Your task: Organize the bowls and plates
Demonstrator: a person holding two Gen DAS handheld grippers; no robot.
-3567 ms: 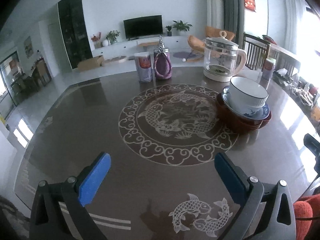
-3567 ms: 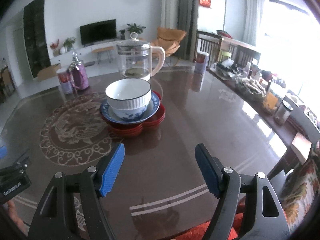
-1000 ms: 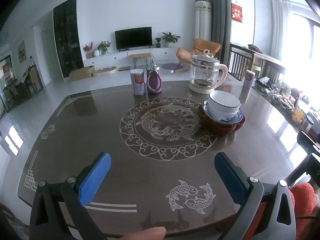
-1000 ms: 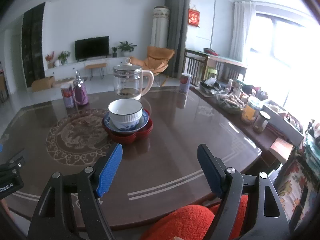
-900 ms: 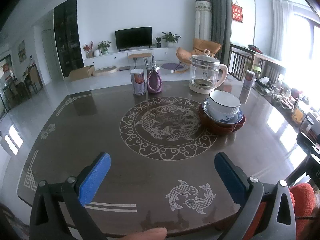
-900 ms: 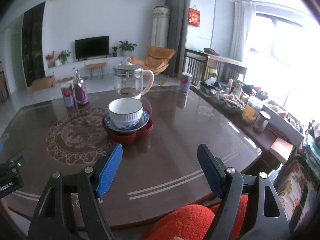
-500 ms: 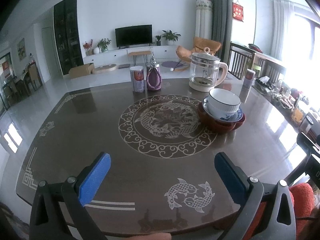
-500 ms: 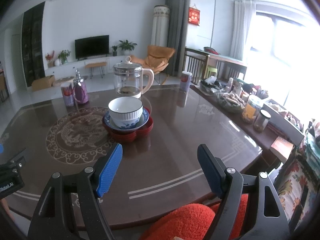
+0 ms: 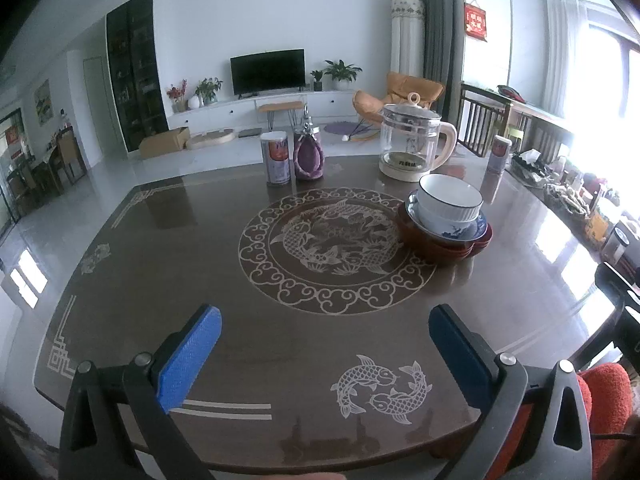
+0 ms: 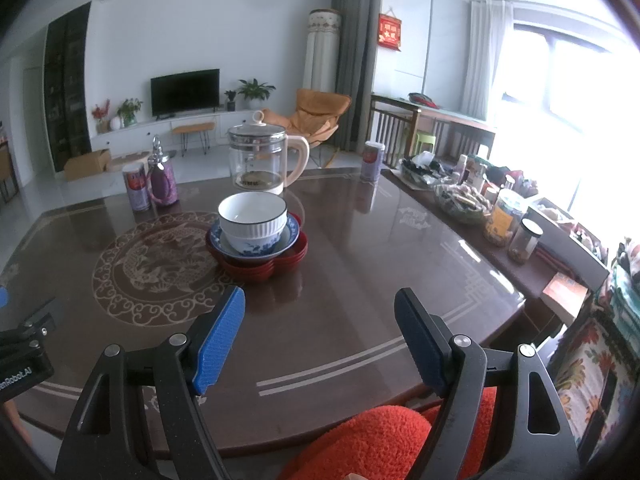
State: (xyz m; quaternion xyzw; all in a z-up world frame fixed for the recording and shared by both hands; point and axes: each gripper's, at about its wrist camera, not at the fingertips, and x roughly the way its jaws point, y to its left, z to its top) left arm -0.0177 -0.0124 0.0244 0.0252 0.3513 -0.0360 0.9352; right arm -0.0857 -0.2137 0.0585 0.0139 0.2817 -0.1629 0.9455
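Observation:
A white ribbed bowl [image 9: 448,202] [image 10: 253,214] sits in a blue-and-white dish [image 9: 476,230] [image 10: 290,240], and both rest on a stack of red lobed plates [image 9: 428,242] [image 10: 256,270] on the dark brown table [image 9: 200,272] [image 10: 340,280]. The stack stands right of the fish medallion in the left wrist view. My left gripper [image 9: 324,338] hangs open over the table's near edge, well short of the stack, with nothing between its blue pads. My right gripper [image 10: 320,324] is also open and empty, near the front edge, with the stack ahead and slightly left.
A glass kettle [image 9: 412,142] [image 10: 260,158] stands behind the stack. A can [image 9: 276,156] and a purple bottle [image 9: 308,156] sit at the table's far side. Another can [image 10: 372,160] is at the far right. A side table with jars and snacks [image 10: 500,212] runs along the right.
Since 3.6 s ago both grippers have drawn back from the stack toward the table's near edge. Over the last second nothing has visibly moved.

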